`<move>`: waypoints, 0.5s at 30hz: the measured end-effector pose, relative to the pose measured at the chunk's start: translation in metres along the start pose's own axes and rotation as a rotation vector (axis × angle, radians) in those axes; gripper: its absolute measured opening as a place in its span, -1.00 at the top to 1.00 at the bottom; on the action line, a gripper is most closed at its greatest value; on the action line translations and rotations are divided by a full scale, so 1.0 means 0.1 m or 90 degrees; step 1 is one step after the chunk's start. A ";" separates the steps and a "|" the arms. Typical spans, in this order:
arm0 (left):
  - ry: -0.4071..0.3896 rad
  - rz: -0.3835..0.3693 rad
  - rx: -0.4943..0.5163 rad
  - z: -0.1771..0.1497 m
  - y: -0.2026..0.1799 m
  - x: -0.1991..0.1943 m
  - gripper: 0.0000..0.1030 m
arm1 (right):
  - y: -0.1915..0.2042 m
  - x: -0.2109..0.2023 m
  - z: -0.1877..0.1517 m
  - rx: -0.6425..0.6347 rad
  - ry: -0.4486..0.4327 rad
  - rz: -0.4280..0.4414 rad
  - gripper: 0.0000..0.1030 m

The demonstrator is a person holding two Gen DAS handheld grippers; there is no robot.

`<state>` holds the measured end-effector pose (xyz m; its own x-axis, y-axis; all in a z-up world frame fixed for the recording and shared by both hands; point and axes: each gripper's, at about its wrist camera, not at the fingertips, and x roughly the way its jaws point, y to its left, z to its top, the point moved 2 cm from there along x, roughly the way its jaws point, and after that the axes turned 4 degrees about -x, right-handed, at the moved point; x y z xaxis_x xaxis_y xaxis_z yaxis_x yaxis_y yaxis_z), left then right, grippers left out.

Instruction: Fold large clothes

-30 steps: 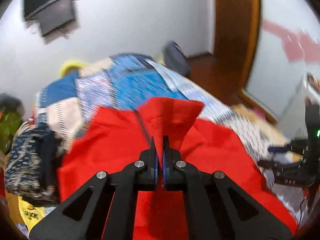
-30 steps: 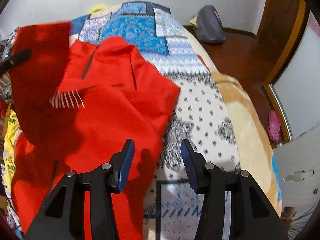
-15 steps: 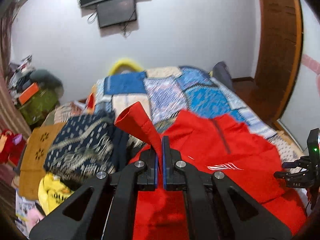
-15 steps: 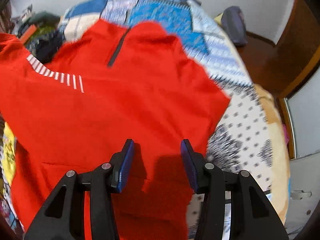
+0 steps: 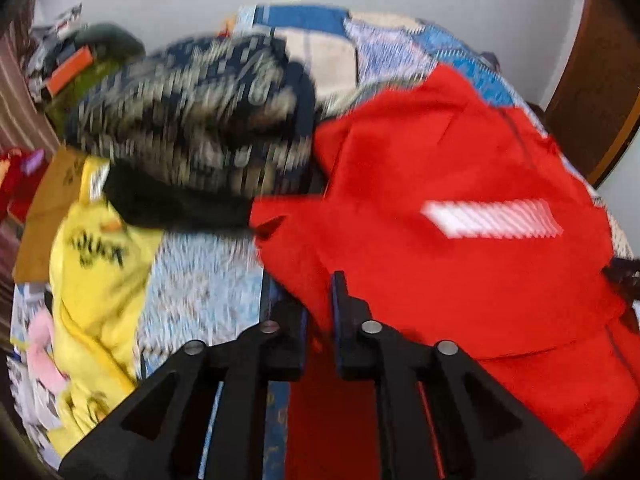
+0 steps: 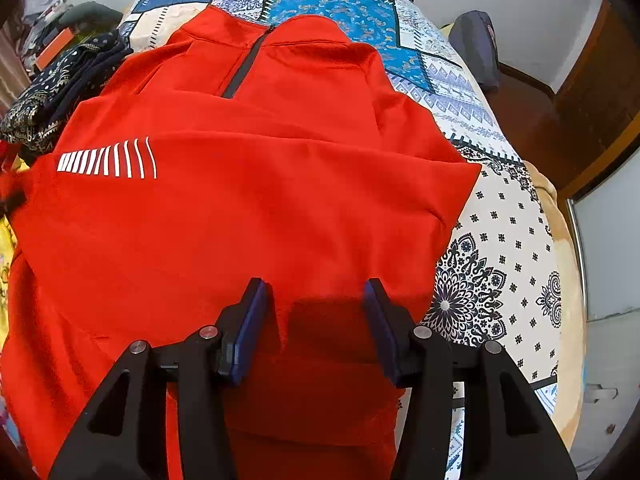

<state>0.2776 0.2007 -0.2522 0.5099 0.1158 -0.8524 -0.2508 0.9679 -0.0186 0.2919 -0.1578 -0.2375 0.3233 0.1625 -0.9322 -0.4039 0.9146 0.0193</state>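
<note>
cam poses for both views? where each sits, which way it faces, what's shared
Left wrist: sits behind the left claw, looking down and forward over the bed's left side; red top's edge lies between slightly parted fingers, yellow garment to the left.
Right wrist: sits behind the right claw, open, looking along the bed toward the red top's collar.
Shared: red top, its white stripes, dark patterned clothes, quilt.

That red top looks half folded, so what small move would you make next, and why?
Probably close the right gripper on the red top's right edge and fold it inward. Its fingers are open above the cloth, and that side spreads onto the quilt.
</note>
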 end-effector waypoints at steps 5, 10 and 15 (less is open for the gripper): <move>0.058 0.044 -0.017 -0.32 0.15 0.18 -0.05 | 0.01 0.00 0.00 0.003 -0.001 -0.002 0.09; 0.064 0.079 0.020 -0.45 0.16 0.12 -0.11 | -0.01 -0.04 0.02 0.014 0.005 -0.001 0.09; 0.004 0.094 0.015 -0.23 0.11 -0.20 -0.27 | -0.10 -0.17 0.15 0.037 -0.012 0.001 0.09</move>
<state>0.2456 0.2041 -0.2479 0.4643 0.2558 -0.8479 -0.3031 0.9455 0.1193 0.3032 -0.1640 -0.2164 0.3393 0.1696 -0.9253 -0.3538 0.9344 0.0416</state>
